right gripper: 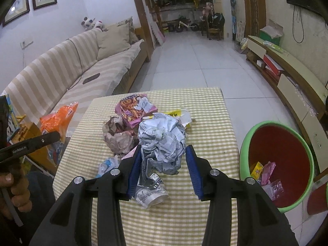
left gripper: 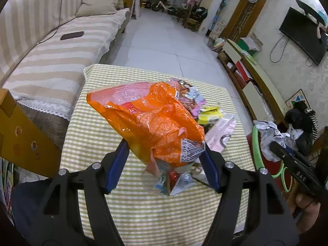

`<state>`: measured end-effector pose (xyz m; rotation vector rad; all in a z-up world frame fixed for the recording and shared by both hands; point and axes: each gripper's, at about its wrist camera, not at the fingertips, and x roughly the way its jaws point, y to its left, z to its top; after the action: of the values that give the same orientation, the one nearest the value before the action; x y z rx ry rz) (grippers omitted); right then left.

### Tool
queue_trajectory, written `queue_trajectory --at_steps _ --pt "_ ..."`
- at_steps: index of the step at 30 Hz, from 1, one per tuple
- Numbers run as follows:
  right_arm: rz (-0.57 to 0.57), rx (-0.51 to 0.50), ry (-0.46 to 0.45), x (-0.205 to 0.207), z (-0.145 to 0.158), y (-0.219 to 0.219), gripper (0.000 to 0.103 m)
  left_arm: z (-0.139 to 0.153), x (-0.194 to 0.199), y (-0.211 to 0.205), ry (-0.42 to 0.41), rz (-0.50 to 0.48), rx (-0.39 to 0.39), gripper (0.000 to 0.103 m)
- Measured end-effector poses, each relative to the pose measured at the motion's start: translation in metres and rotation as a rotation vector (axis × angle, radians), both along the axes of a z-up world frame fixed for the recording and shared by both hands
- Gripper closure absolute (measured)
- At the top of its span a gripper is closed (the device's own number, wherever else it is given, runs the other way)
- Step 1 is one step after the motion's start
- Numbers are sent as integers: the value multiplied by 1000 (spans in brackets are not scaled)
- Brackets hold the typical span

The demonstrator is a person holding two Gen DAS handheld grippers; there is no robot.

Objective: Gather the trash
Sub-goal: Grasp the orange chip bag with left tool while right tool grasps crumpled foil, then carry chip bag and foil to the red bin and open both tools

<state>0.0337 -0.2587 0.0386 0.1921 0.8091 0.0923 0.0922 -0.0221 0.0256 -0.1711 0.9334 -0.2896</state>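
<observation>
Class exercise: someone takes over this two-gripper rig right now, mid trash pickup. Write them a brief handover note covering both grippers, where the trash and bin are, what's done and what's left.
Left gripper: shut on the orange plastic bag, lifted above the table.
Right gripper: shut on the crumpled newspaper, also off the table.
Bin: on the floor to the right of the table, a few wrappers inside.
Done: some trash binned.
Left: drop both loads in the bin, then collect the pink snack packet, brown crumpled paper, yellow wrapper and small clear wrappers.

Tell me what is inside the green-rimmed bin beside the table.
The green-rimmed bin holds a yellow packet, a pink wrapper and clear plastic packaging. Its near wall hides the rest of the bottom.
</observation>
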Motion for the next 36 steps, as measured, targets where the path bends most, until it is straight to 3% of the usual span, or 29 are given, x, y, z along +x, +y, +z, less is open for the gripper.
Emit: queue_trajectory --at_steps 14,25,36 --pt "-139 33 -46 -31 14 -64 62 17 0 -78 -19 -180 -13 38" --pt "-308 23 -74 -60 16 -138 62 33 1 -177 -46 -381 -4 38" --pt "-431 56 -55 -74 2 -211 61 28 7 -276 7 -546 -63 38"
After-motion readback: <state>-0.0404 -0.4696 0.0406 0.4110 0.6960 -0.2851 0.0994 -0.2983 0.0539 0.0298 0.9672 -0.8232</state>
